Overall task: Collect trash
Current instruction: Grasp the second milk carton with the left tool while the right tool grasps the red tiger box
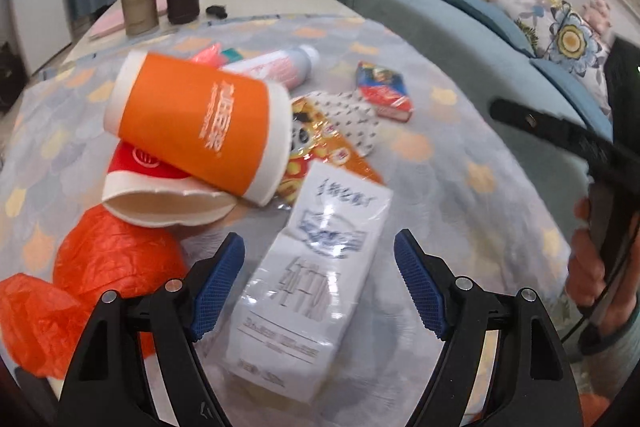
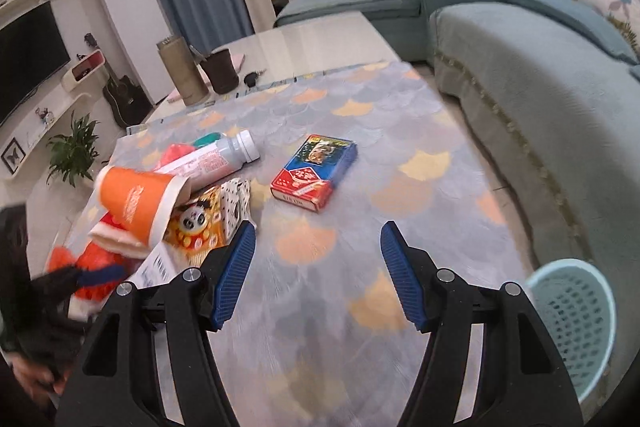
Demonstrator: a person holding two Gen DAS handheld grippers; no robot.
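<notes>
My left gripper (image 1: 320,281) is open, its jaws either side of a white milk carton (image 1: 310,275) lying on the table, not touching it. To its left lie an orange paper cup (image 1: 200,119), a crushed red-and-white cup (image 1: 160,187) and an orange plastic bag (image 1: 100,267). A snack wrapper (image 1: 320,143), a bottle (image 1: 280,67) and a small red-and-blue box (image 1: 384,91) lie beyond. My right gripper (image 2: 316,275) is open and empty above the bare tablecloth (image 2: 360,155). The box (image 2: 314,173), orange cup (image 2: 136,201) and bottle (image 2: 216,159) lie ahead and to its left.
A light blue trash basket (image 2: 576,323) stands on the floor at the right, beside the blue sofa (image 2: 540,87). A tall tan flask (image 2: 182,73) and a dark cup (image 2: 220,71) stand at the table's far end. The right gripper's handle and hand (image 1: 600,227) show at the right.
</notes>
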